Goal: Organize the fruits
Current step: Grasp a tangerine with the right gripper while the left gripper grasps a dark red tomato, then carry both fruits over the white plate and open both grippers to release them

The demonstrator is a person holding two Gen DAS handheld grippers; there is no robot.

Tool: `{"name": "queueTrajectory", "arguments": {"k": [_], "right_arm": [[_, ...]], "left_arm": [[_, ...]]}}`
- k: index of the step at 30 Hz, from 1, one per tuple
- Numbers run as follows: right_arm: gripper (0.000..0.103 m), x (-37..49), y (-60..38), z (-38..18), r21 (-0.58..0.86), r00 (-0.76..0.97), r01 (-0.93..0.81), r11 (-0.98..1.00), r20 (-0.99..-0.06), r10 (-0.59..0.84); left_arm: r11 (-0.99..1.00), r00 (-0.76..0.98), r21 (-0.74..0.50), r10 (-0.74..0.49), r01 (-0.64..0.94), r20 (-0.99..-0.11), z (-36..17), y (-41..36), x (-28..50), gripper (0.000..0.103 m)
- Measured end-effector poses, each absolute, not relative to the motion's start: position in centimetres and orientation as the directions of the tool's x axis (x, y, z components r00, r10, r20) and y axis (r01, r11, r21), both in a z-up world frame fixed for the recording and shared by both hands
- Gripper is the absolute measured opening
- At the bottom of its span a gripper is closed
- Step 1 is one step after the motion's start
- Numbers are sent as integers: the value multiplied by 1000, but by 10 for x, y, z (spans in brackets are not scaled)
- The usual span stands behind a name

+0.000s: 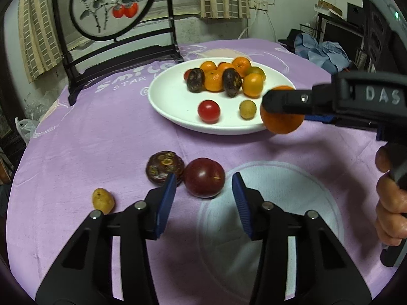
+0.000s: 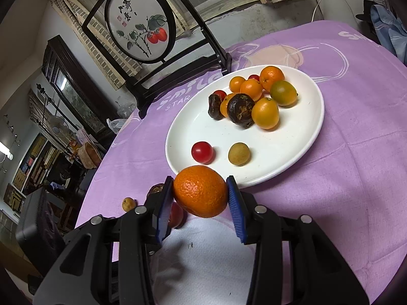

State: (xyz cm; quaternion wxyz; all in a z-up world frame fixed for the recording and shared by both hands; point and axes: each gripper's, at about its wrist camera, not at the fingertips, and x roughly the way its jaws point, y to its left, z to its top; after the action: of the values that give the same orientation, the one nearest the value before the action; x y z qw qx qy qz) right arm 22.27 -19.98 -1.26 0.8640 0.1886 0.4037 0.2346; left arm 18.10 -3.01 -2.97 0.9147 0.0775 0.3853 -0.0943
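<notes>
A white plate on the purple cloth holds several oranges, dark wrinkled fruits, a cherry tomato and a small green fruit. My right gripper is shut on an orange and holds it above the plate's near rim; it also shows in the left wrist view. My left gripper is open, low over the cloth, its jaws either side of a dark red plum. A dark wrinkled fruit and a small yellow fruit lie to its left.
A black-framed round painted screen stands at the table's back left, behind the plate. The cloth has a pale round patch near the front. Clutter and blue cloth lie beyond the table at right.
</notes>
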Motion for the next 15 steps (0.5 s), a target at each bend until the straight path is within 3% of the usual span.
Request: {"name": "queueTrajectory", "arguments": {"k": [15], "right_arm": [[42,223,-203,-11,521,571,-243,818,-605,555]], "left_arm": [[966,690,142,-49,217,-722,-44,-41,201,43]]}}
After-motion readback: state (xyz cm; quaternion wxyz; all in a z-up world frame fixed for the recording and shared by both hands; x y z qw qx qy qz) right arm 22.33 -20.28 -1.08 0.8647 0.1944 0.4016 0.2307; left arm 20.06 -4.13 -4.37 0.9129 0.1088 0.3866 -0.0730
